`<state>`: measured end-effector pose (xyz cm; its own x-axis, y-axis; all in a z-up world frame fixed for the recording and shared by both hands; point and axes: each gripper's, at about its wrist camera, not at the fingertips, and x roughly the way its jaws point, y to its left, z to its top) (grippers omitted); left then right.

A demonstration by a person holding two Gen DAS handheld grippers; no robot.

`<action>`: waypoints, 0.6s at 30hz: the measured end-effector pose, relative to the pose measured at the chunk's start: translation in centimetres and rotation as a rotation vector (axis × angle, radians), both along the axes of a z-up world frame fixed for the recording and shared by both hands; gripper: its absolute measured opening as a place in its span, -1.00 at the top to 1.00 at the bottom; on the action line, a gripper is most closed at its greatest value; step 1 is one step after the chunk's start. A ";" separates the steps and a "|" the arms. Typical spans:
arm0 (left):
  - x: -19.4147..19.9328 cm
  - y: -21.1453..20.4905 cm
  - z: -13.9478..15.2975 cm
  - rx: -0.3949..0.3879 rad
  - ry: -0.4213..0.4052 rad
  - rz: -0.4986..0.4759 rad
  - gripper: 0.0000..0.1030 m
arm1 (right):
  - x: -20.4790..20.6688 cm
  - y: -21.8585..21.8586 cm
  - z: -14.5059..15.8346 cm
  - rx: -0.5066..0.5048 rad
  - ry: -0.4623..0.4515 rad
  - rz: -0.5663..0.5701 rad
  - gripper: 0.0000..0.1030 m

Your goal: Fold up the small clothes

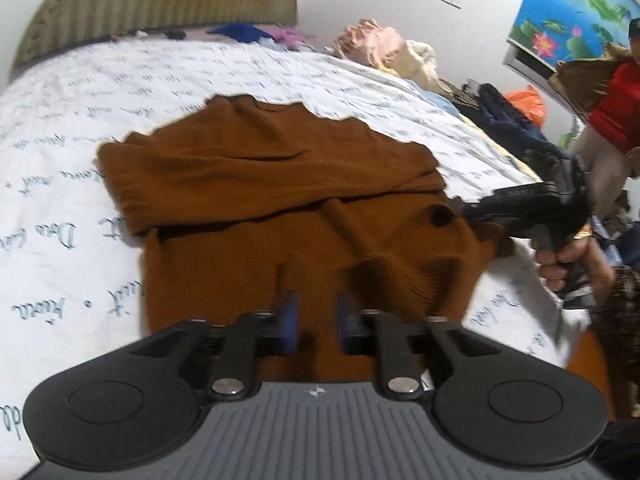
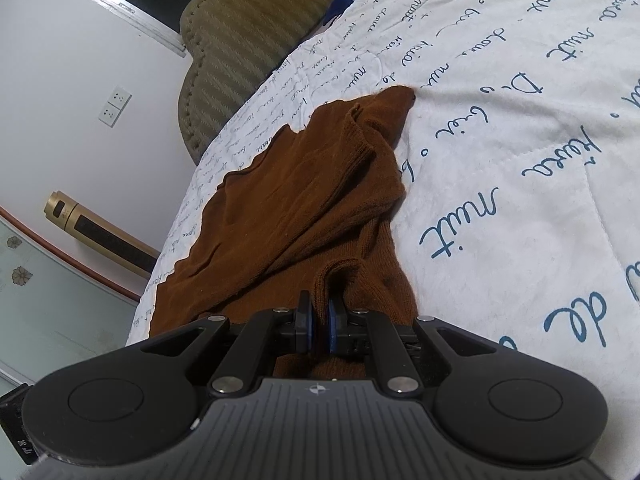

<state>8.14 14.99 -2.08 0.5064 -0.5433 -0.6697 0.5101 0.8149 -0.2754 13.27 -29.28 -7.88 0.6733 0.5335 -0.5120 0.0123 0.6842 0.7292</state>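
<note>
A small brown knit sweater (image 1: 272,184) lies on the white bedspread (image 1: 60,128), its far part folded across the body. My left gripper (image 1: 314,322) is open and empty just above the sweater's near hem. My right gripper (image 2: 320,322) is shut on a pinched fold of the sweater (image 2: 288,208) at its near edge. In the left wrist view the right gripper (image 1: 468,210) reaches in from the right, its tips at the sweater's right edge, held by a hand (image 1: 560,268).
The bedspread (image 2: 520,160) has blue script print. An olive headboard (image 1: 160,4) stands at the far end. Piles of clothes (image 1: 384,48) lie along the bed's right side. A gold cylinder (image 2: 96,236) stands on the floor by the bed.
</note>
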 end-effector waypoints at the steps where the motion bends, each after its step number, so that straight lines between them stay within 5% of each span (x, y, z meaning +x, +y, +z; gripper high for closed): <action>1: 0.0 -0.1 0.0 0.015 -0.007 0.013 -0.34 | 0.0 0.0 0.0 0.000 0.000 0.000 0.72; 8: 0.0 -1.0 -0.4 0.050 -0.066 0.007 -0.43 | -0.1 0.1 0.0 -0.001 0.002 -0.003 0.72; 12: 0.9 -2.1 -1.5 0.094 -0.021 -0.008 -0.40 | -0.1 0.2 -0.2 0.004 0.006 -0.008 0.72; 15: 1.5 -2.5 -2.5 0.098 0.027 -0.018 -0.16 | -0.1 0.1 -0.3 0.014 0.007 -0.012 0.72; 18: 1.9 -2.4 -2.5 0.075 0.044 -0.019 0.42 | -0.2 0.0 -0.4 0.020 0.007 -0.012 0.73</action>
<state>10.00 12.60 -4.59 0.4655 -0.5003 -0.7301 0.5148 0.8240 -0.2365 13.06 -29.28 -8.32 0.6759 0.5361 -0.5057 0.0252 0.6690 0.7429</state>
